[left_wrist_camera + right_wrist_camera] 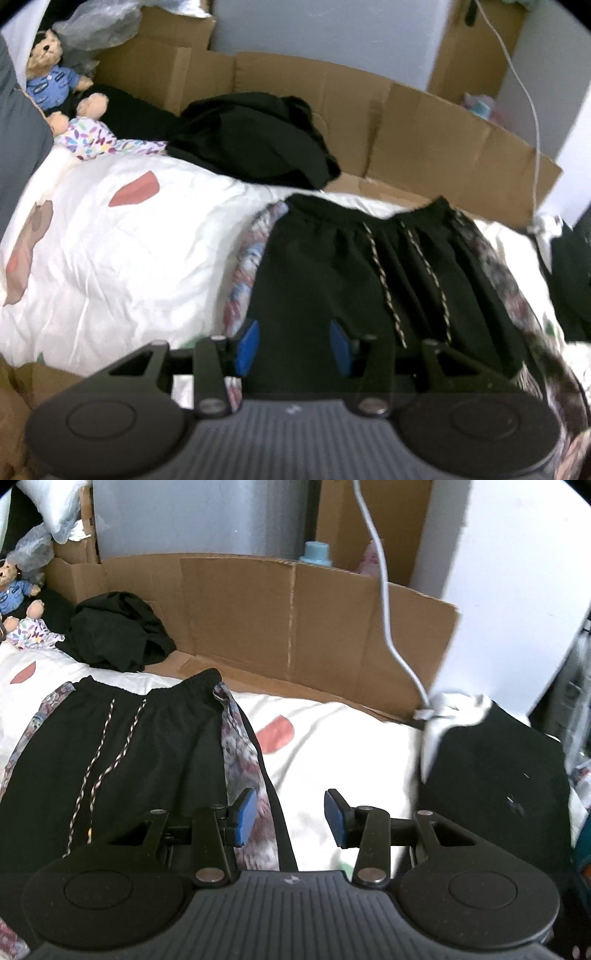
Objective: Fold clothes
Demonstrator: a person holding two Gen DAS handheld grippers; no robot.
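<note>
Shorts (pixel 351 280), seemingly no legible writing

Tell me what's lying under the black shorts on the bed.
The black shorts lie flat on a white quilt with pink patches. Their patterned side panels show at both edges. Whether anything else lies beneath is hidden by the fabric.

The black drawstring shorts with patterned side panels (pixel 369 280) are lying flat on the white quilted bedspread (pixel 122 236), waistband toward the brown cardboard sheet (pixel 424 122) that is standing along the bed's far edge. A crumpled black garment (pixel 251 140) is lying behind the shorts to the left, against the cardboard. Further left, a tan teddy bear in a blue shirt (pixel 50 79) is sitting in the far corner.
</note>
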